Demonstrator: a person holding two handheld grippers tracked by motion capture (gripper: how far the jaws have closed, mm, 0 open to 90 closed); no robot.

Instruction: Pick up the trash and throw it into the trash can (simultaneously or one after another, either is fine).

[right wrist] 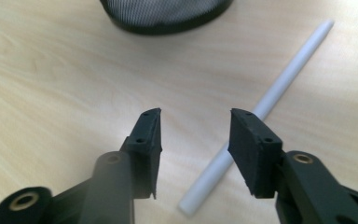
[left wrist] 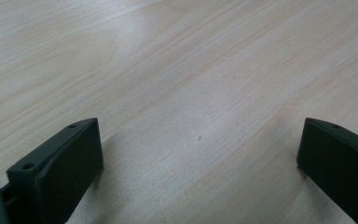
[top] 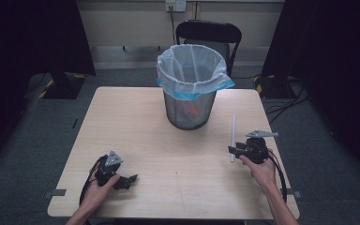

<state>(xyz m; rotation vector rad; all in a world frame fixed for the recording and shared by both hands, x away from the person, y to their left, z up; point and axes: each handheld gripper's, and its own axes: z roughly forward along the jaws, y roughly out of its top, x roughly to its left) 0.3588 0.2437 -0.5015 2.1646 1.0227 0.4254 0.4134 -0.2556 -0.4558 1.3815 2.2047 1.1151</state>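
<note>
A white stick (top: pixel 233 138) lies on the wooden table (top: pixel 145 117), right of a black mesh bin (top: pixel 190 89) lined with a white bag. My right gripper (top: pixel 234 150) hovers at the stick's near end, jaws open. In the right gripper view the stick (right wrist: pixel 270 100) runs diagonally under and past the right jaw, with my right gripper (right wrist: pixel 195 115) just left of it and holding nothing. My left gripper (top: pixel 130 180) rests low at the table's front left, jaws wide open over bare wood (left wrist: pixel 200 121).
The mesh bin's base (right wrist: pixel 168 16) stands close ahead of the right gripper. Something red lies inside the bin (top: pixel 193 108). A black chair (top: pixel 208 35) stands beyond the table's far edge. Dark curtains and cables flank the table.
</note>
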